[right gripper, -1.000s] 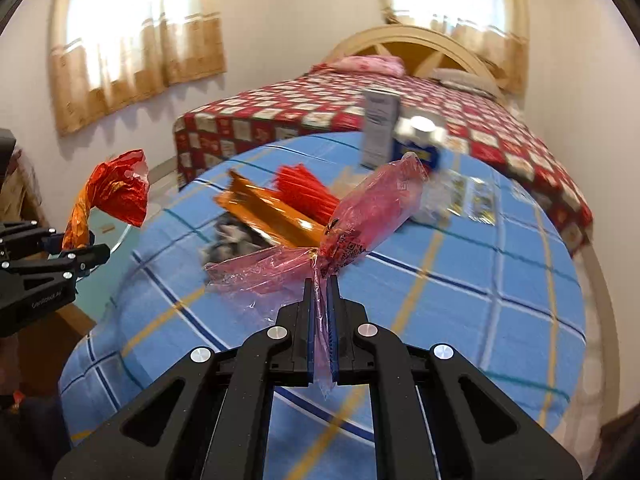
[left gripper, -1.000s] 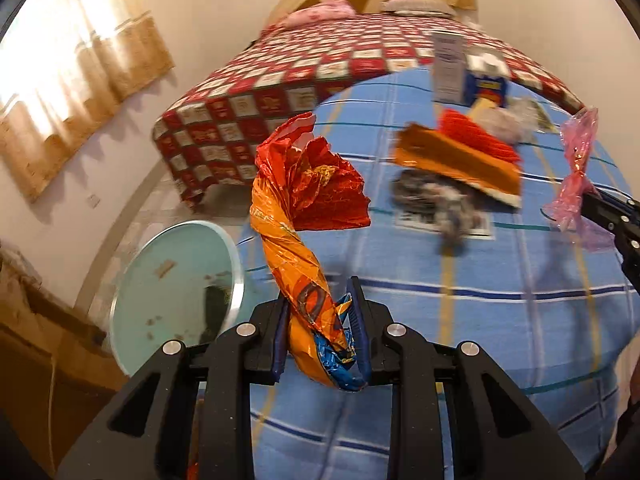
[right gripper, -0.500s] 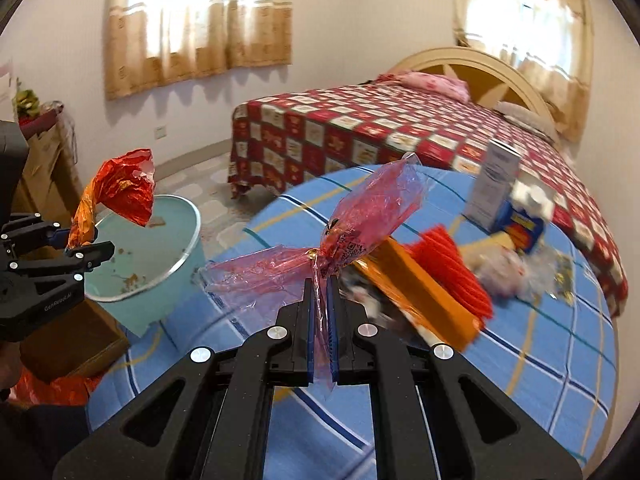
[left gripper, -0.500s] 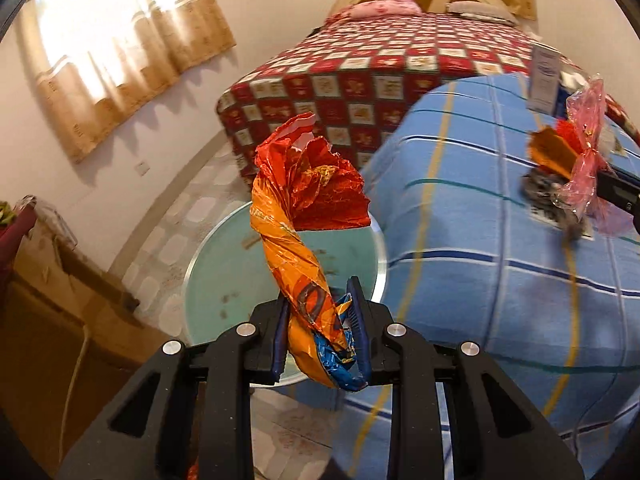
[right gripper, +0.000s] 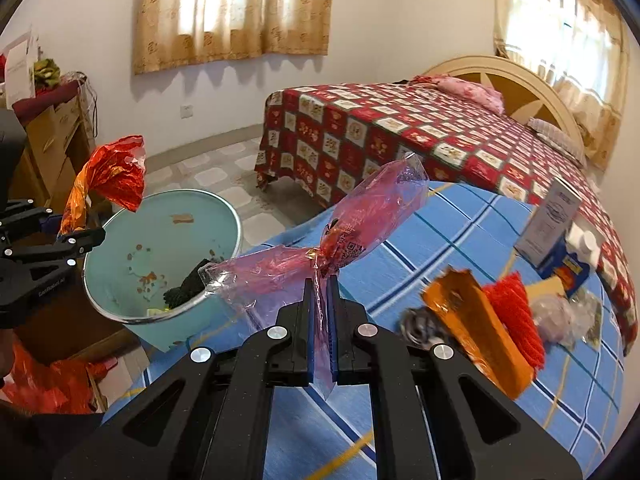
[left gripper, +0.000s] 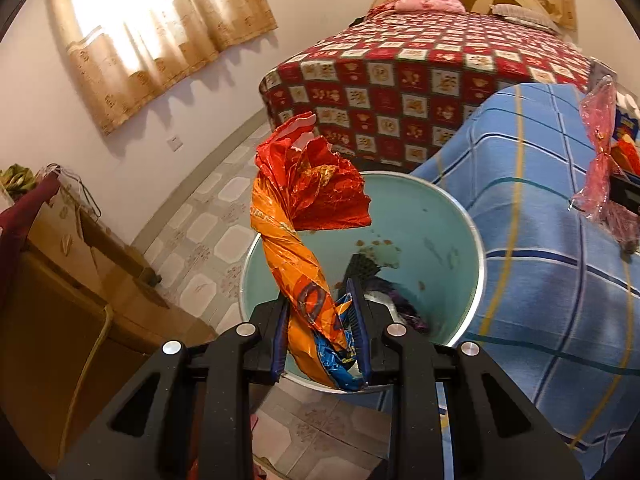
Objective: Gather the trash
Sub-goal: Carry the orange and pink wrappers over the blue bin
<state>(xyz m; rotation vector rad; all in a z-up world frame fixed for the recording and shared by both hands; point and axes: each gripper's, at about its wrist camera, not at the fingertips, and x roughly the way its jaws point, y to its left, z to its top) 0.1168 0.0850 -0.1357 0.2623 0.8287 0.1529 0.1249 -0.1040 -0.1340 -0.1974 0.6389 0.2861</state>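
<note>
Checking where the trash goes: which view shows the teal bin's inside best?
The left wrist view: it looks down into the teal bin, showing dark trash at the bottom, partly behind the orange wrapper. The right wrist view shows it off to the left, more obliquely.

I see a bedroom with pale walls (right gripper: 420, 20) and a tiled floor (left gripper: 224, 216). Far from me stands a bed (right gripper: 400, 128) with a red checkered cover, a cream arched headboard (right gripper: 516, 80) and a pink pillow (right gripper: 468, 88). Beige curtains (right gripper: 232, 8) hang on bright windows. On the left is a wooden cabinet (left gripper: 60, 300). Near me is a blue checked tablecloth (right gripper: 460, 240).
</note>
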